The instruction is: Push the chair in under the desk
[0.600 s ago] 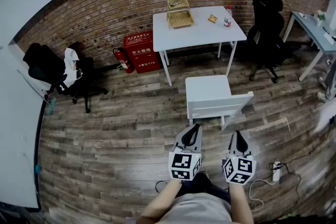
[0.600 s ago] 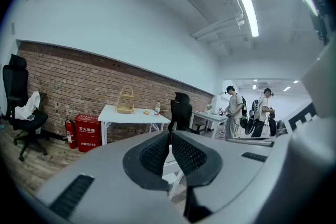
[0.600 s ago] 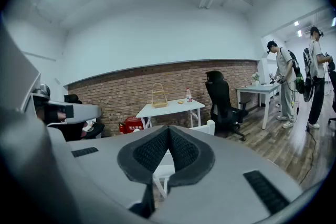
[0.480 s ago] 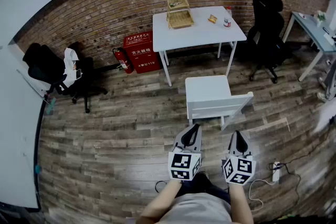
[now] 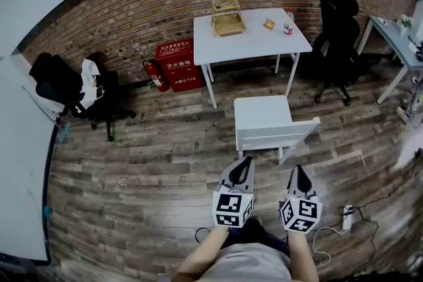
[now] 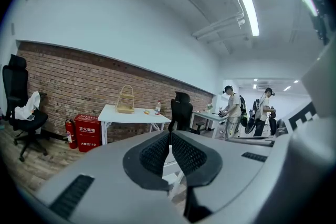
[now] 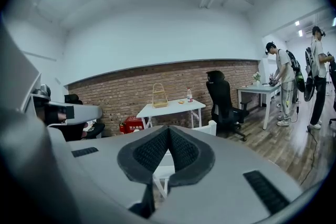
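Grippers: left gripper and right gripper both clenched on nothing; side by side, near the chair's back
Chair: white chair; flat square seat, slatted back; back toward the grippers, seat facing the desk; out on open floor, just short of the desk
Floor: worn wood planks
Desk: white desk, thin legs; wicker basket and bottle on top
Wall: red brick wall; red box against it

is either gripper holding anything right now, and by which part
Nothing is held. The left gripper and the right gripper both have their jaws shut with nothing between them, just behind the backrest of the white slat-backed chair.
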